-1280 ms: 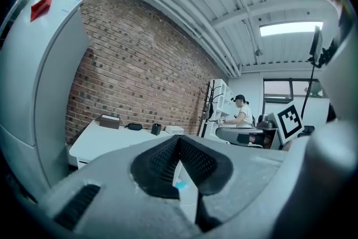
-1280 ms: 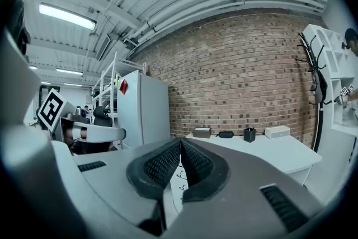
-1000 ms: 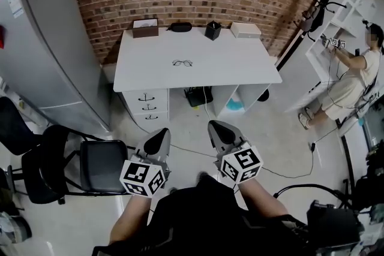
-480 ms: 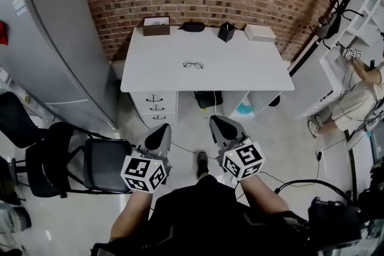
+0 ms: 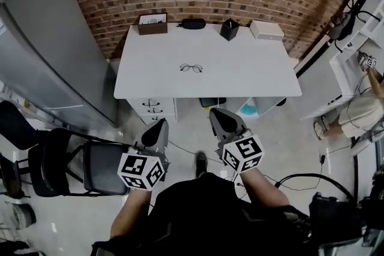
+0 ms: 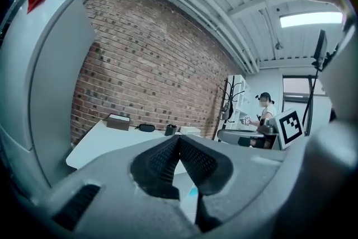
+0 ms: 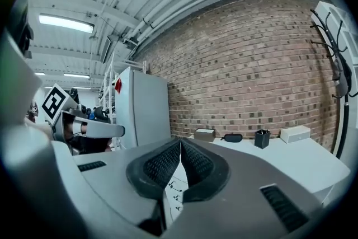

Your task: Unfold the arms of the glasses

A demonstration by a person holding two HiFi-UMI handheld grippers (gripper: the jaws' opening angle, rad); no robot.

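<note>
Well ahead of both pairs of fingers, out on the white desk [image 5: 258,72], lie the glasses [image 5: 191,68], roughly on the line that runs between the two tools. We carry the left gripper [image 5: 160,125] and the right gripper [image 5: 215,113] side by side over the floor, short of the desk's near edge, both pointing nearly level toward it. Each has its ribbed pads pressed together with nothing between them. We judge that this keeps them compact for the approach, since there is nothing to grasp until we stand at the desk.

The glasses sit alone in the middle of the top. They are apart from the brown box [image 5: 152,23], dark case [image 5: 193,23], black cup [image 5: 229,29] and white box [image 5: 267,29], which are lined up farther beyond the fingers along the brick wall. That spot leaves room to come at them from either side. They look thin-rimmed and dark, with two rounded lenses, lying flat. From here they are too small for us to tell whether the arms are folded; we take the unfolding as not yet begun.
</note>
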